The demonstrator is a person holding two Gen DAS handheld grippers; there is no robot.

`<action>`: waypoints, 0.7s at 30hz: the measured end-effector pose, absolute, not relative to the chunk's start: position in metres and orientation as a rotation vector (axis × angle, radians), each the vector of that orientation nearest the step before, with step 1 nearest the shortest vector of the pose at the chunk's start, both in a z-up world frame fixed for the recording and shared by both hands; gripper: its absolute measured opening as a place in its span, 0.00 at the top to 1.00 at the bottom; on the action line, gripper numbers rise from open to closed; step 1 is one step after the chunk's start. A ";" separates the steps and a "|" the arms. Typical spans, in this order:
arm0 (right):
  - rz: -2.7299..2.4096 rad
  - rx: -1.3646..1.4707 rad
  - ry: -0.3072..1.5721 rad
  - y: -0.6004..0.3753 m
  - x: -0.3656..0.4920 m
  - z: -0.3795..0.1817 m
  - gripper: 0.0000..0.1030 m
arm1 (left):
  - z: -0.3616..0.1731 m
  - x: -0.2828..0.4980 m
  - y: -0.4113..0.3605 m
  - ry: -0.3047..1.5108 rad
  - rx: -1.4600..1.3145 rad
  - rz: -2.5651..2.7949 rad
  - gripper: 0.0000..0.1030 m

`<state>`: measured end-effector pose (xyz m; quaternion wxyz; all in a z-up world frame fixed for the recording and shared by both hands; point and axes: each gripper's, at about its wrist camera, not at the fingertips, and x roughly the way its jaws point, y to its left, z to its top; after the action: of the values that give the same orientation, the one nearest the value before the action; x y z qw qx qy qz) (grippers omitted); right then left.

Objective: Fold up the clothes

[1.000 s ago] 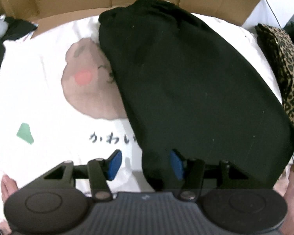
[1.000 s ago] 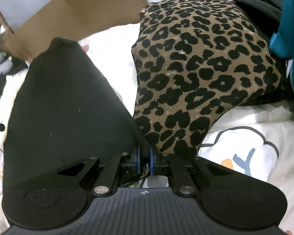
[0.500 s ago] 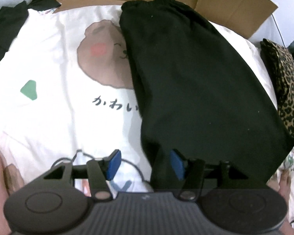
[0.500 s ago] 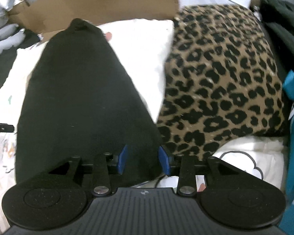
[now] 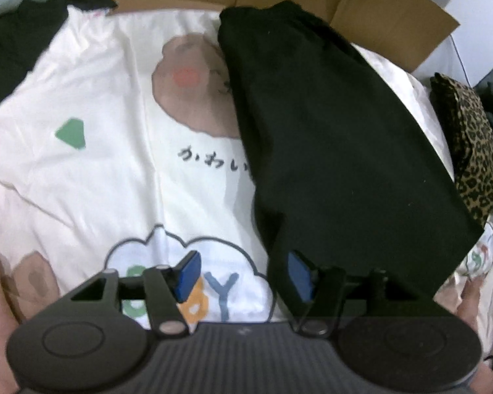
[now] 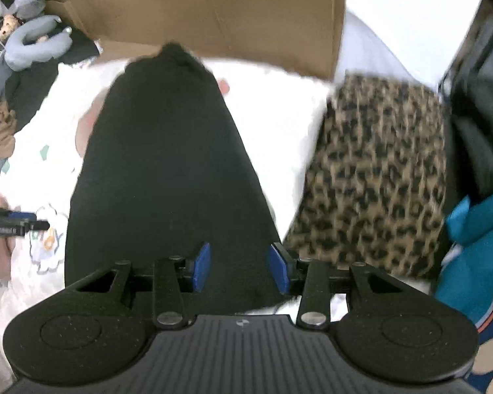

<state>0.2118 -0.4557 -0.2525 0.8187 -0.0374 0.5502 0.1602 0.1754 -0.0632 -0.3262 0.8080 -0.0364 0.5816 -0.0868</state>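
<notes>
The right gripper (image 6: 239, 267), which a second ago was pinched shut at the near right corner of the black garment (image 6: 167, 180), has let go: its blue pads now stand apart and are opening further, with only the cloth lying below them, not pressed. In its view the garment and the leopard-print piece (image 6: 378, 177) have shrunk and slid down the frame, so this hand has lifted away.

The left gripper (image 5: 243, 274) is open too and widening, nothing between its pads; it hovers over the garment's near left edge and the white printed sheet (image 5: 92, 170) at the bottom of its view. More of the cloud print now shows there than before, so it has drifted toward the near side.

The black garment lies flat and long, running from bottom centre up to the cardboard box (image 6: 213, 23) at the top of the right view, its left edge covering part of the brown cartoon face (image 5: 194, 88). It looks folded once lengthwise and freed by both tools. The likely next step is a crosswise fold, which would need fresh grips on an end.
</notes>
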 end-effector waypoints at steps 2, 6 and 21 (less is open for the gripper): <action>0.325 -0.063 1.157 -0.446 0.218 -0.248 0.54 | -0.324 0.176 -0.063 1.227 -0.072 -0.189 0.36; 0.238 0.000 1.110 -0.430 0.223 -0.252 0.54 | -0.324 0.181 -0.062 1.210 -0.070 -0.202 0.36; 0.207 0.072 1.018 -0.347 0.169 -0.309 0.49 | -0.355 0.181 -0.059 1.109 0.156 -0.325 0.33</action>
<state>0.1691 -0.3467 -0.3085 0.8675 0.0342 0.4864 0.0987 0.1808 -0.0587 -0.3549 0.8346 0.0739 0.5238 -0.1536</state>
